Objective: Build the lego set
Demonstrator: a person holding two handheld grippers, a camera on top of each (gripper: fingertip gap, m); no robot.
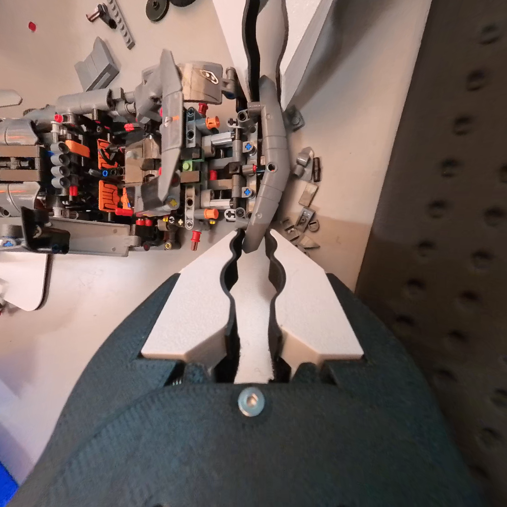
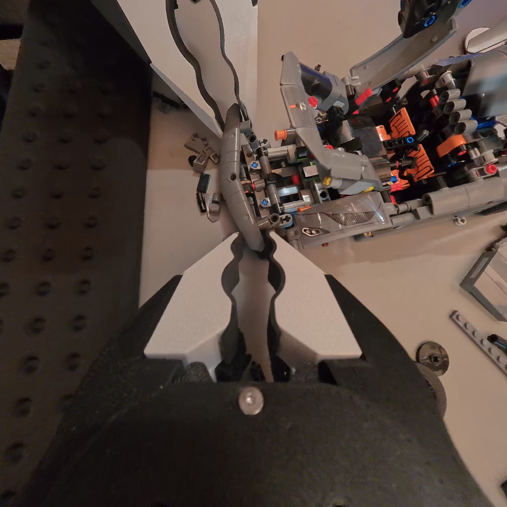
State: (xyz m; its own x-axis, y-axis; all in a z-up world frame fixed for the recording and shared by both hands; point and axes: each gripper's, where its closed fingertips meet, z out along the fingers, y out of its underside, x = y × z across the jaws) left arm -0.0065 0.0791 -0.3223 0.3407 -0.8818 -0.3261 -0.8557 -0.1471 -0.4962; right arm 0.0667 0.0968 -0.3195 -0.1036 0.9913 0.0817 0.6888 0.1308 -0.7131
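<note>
Grippers, left gripper (image 1: pixel 253 238) and right gripper (image 2: pixel 253 241), are each pinching one end of the curved grey bumper (image 1: pixel 270 164). Uneven pushing is risking popping it off the car model (image 1: pixel 164 153).

Left wrist view: curved bumper panel (image 1: pixel 271 164) at end of car model (image 1: pixel 137 164), model extending leftward across table (image 1: pixel 109 288). Left gripper (image 1: pixel 253 237) at panel's near tip, fingers either side; right gripper (image 1: pixel 264 63) at far tip, opposite. Small loose parts (image 1: pixel 304 197) right of panel, between it and studded board (image 1: pixel 452 219). Long plate (image 1: pixel 122 23) and wheel (image 1: pixel 156 11) beyond model, upper left.

Right wrist view: right gripper (image 2: pixel 253 241) at panel's (image 2: pixel 233 175) near tip; model (image 2: pixel 370 164) to right.
</note>
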